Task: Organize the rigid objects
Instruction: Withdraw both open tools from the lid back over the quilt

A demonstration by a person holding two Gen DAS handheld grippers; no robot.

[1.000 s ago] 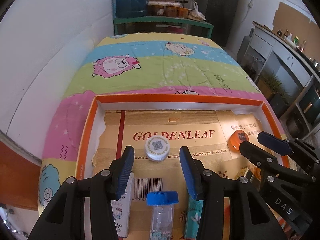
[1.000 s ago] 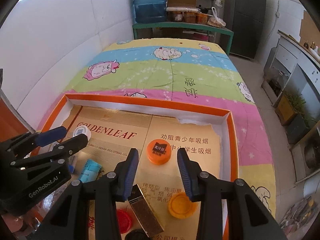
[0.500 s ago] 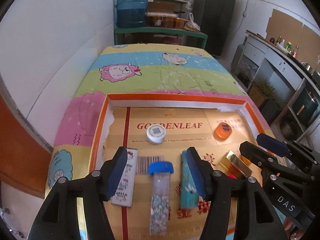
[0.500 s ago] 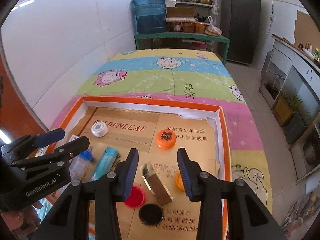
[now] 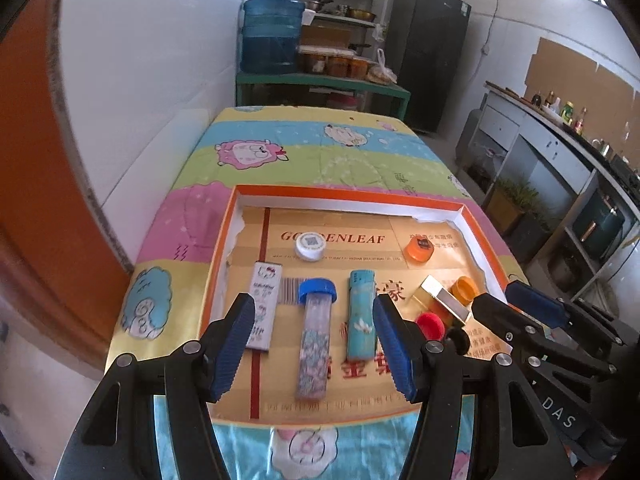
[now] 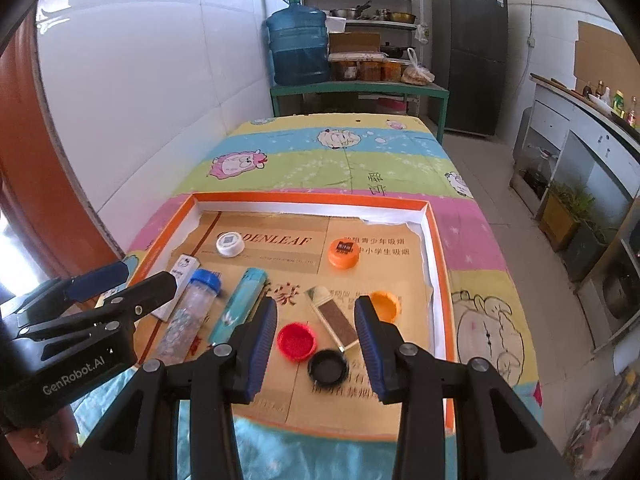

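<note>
Left hand-held gripper (image 5: 314, 346) opened wider, now off tube (image 5: 315, 336).

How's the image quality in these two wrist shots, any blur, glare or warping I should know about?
Left wrist view: strong fisheye bending at the edges, dark corner vignette, the tray and its small items sharp, window glare top right. Right wrist view: the same barrel warp, the white wall bright and slightly washed out, the tray contents crisp, and the fingers in the foreground look oversized.

left gripper (image 5: 314, 344) | black frame | silver screws | ribbed blue fingers (image 5: 236, 344)
</note>
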